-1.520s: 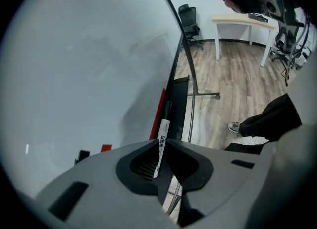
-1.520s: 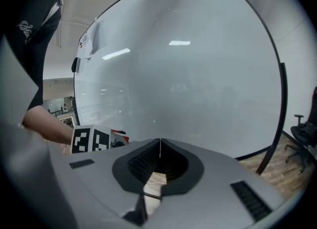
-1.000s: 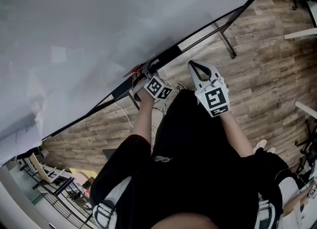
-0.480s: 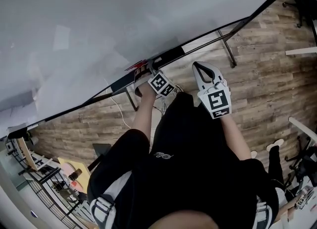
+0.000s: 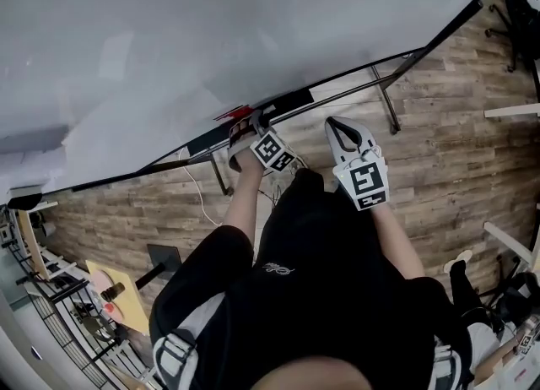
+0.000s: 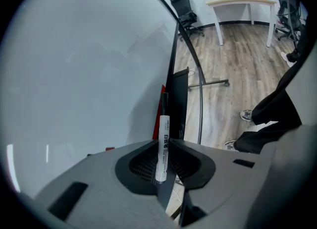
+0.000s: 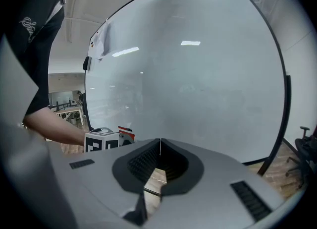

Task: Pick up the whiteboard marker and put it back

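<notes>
Left gripper [image 6: 164, 143]: jaws clamped on the whiteboard marker [image 6: 163, 139], pads pressing the lower half of its white barrel. The marker's long axis ran straight out along the gripper, blunt end back between the jaws and black cap [image 6: 164, 103] leading.

Just beyond the cap lay the black tray [image 6: 179, 99] along the bottom edge of the whiteboard [image 6: 89, 74]. The tray stretched away in nearly the same line as the marker. A red object [image 6: 160, 113] sat on it at the board side; I could not tell what it was. Judgement: the return depends on lowering the marker lengthwise onto the tray. The left gripper is already at the tray, and the cap is the end nearest to it.

Right gripper [image 7: 159, 143]: jaws closed together with nothing between them, facing the whiteboard from beside the left gripper's cube [image 7: 101, 142].

Writing: dark characters ran along the marker barrel, too small to read. A cursive logo [image 5: 276, 269] on the person's black top was illegible.

Farther off stood a wooden floor [image 6: 237, 69], a desk [image 6: 240, 0] and office chairs [image 6: 184, 12].
</notes>
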Motion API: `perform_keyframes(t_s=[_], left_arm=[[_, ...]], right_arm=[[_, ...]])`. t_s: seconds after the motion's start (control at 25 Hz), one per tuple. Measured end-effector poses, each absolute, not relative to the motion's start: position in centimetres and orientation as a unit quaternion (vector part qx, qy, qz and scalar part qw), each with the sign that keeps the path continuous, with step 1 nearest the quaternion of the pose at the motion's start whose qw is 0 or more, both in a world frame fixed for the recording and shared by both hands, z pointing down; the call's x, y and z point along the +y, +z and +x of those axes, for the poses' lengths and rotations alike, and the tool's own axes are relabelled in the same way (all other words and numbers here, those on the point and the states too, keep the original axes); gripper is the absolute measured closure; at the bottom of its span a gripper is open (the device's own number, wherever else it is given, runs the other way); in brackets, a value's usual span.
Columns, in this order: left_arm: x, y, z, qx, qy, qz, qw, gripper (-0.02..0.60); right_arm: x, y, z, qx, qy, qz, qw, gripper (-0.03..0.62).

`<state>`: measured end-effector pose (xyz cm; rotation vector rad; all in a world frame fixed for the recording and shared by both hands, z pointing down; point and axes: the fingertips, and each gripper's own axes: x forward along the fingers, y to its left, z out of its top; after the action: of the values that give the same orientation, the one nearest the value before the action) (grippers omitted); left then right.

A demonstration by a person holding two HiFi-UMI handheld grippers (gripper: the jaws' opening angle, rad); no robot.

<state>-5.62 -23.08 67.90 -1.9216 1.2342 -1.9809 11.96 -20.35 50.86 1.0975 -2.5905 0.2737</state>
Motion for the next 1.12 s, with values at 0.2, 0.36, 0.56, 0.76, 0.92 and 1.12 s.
perform_keyframes(t_s=[0.2,0.36,0.56,0.76,0.92,1.12], left_arm=[[-22.4,65.3,-4.7,0.458,-0.606,-0.650,0.032,0.517],[-21.5,62.9,-4.1,0.509,-0.545,-0.667,0.005,0.517],[-20.1,58.6,-3.2,0.577,-0.453,-0.679,-0.024,0.517],[-18.5,54.8,-1.7,0.636,-0.351,-0.686,-0.050,0.517],[-16.6,52.3,0.0,0.680,-0.270,-0.679,-0.057,0.517],[-13.5,48.8,1.2,0.727,-0.171,-0.662,-0.068,0.517]], right_arm=[[-20.1,50.9,11.8,-0.915,0.098,0.362,0.151,0.591],[-19.7,50.6,11.0,-0.927,0.097,0.333,0.144,0.591],[-19.2,50.0,9.9,-0.944,0.095,0.289,0.130,0.591],[-18.9,50.1,9.8,-0.956,0.077,0.252,0.132,0.591],[-17.9,49.4,10.0,-0.967,0.065,0.217,0.121,0.591],[-16.1,47.9,9.5,-0.980,0.066,0.166,0.091,0.591]])
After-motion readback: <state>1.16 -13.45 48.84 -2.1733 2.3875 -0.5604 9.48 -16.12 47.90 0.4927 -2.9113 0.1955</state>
